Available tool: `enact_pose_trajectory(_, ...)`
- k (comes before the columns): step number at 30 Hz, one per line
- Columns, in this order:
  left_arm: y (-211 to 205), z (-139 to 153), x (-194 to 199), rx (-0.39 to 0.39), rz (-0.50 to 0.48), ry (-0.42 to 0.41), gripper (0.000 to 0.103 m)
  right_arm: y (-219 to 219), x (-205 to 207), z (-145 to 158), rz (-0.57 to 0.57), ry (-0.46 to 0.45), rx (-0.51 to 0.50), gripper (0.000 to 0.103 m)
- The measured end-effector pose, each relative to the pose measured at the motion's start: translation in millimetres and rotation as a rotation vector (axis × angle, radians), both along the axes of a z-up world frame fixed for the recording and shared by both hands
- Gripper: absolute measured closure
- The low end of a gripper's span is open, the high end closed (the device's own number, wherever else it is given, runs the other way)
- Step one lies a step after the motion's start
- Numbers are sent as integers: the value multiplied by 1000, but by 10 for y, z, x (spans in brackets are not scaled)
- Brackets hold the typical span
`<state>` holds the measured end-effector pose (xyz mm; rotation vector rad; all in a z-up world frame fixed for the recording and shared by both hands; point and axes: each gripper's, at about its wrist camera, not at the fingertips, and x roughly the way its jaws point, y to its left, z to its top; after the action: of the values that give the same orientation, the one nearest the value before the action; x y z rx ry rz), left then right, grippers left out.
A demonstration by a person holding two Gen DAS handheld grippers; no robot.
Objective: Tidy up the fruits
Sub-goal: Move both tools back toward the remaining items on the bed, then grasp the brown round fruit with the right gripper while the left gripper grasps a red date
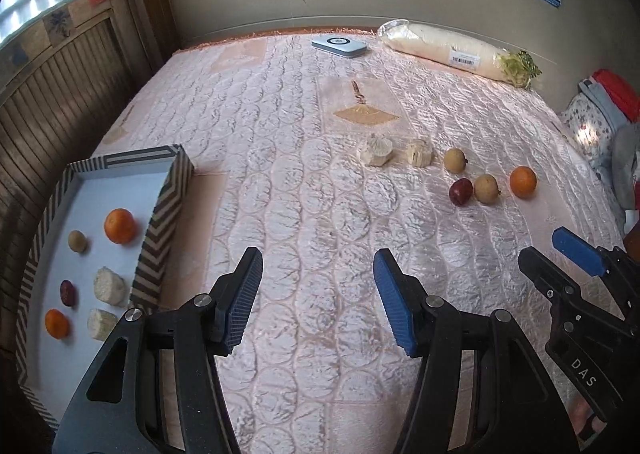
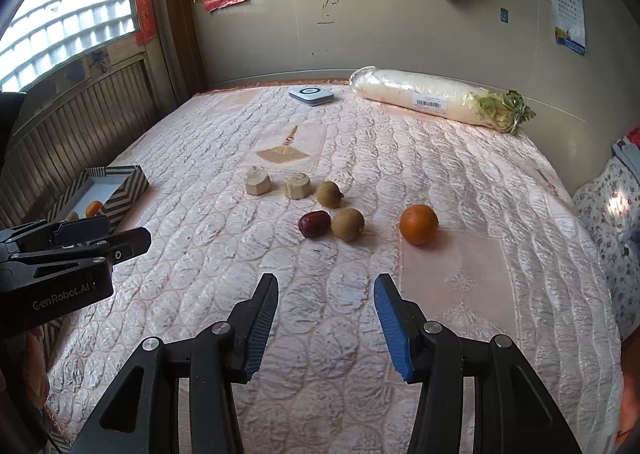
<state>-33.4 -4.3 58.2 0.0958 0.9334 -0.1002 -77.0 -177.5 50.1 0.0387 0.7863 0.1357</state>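
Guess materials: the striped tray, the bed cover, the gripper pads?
Striped tray: looks like rigid printed card or laminate, with crisp chevron walls and a matte pale floor; uncertain.
Bed cover: glossy quilted fabric, satin-like, with stitched scallops and sheen.
Left gripper pads: blue ribbed rubber or plastic on black plastic.

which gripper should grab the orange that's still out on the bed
Probably the right gripper: open and empty, with the orange just ahead. The left gripper sits nearer the tray.

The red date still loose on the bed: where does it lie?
In the right wrist view, the red date lies mid-bed, touching a longan on its right.
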Motion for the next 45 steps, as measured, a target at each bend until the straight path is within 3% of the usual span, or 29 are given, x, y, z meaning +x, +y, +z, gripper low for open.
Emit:
enact_pose_trajectory(10,-146,-122,213,-25,-19,57,45,-140,264,-208,-25,37,6,55)
enact_pose_trajectory(20,-153,-120,306,-39,-27,72,45,-84,697,-310,65,36,-82,55)
enact_pose_trajectory(24,-193,-134,367,-55,-35,90,45,-111,848,-340,96,47,-54,55)
enact_pose_trajectory(27,-271,-143,400,-62,-52,98,45,-121,924,-341,107,51,-36,77)
enact_pose_trajectory(32,-445,-140,470,-84,-79,110,45,-251,816,-312,45,57,31,77)
enact_pose_trajectory(39,-821,-239,666,-74,-148,137,45,-517,446,-99,-54,15,32,77)
enact_pose_trajectory(45,-1014,-339,836,-72,-181,174,45,-595,377,-68,-71,9,37,77)
